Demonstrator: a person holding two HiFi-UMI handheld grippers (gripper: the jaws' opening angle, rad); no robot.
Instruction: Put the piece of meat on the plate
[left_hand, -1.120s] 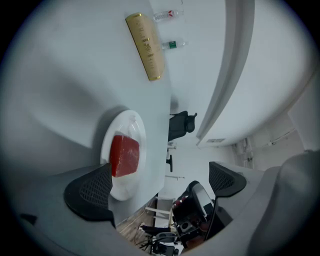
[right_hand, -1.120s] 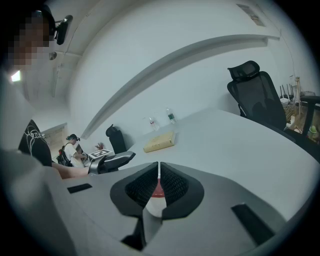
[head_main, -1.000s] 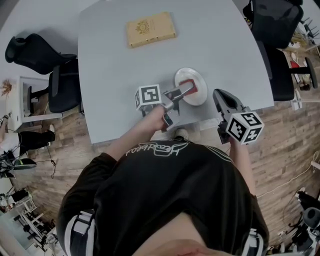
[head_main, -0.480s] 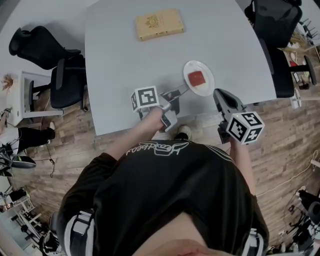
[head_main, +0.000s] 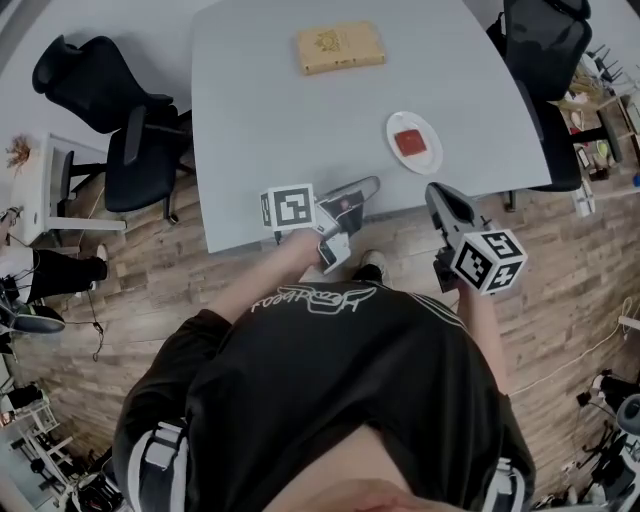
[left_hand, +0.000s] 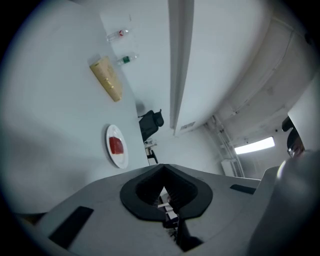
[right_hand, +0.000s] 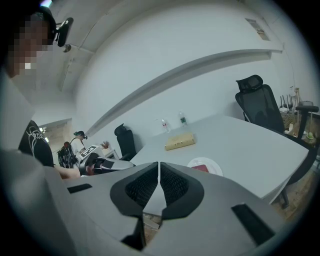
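Piece of meat: red slab lying flat on the plate, well clear of both grippers.
Plate: white, resting on the tabletop near its front right edge.
Left gripper: held over the near edge of the tabletop; jaws have just been closing and now meet, with nothing between them.
Right gripper: held just off the tabletop edge, near the plate; jaws closed, empty.
Tan box: lying flat at the far side of the tabletop.

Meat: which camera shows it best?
The head view: it looks from above on the whole meat, lying on its plate. The left gripper view shows it sideways and foreshortened; in the right gripper view the right claw hides its near edge.
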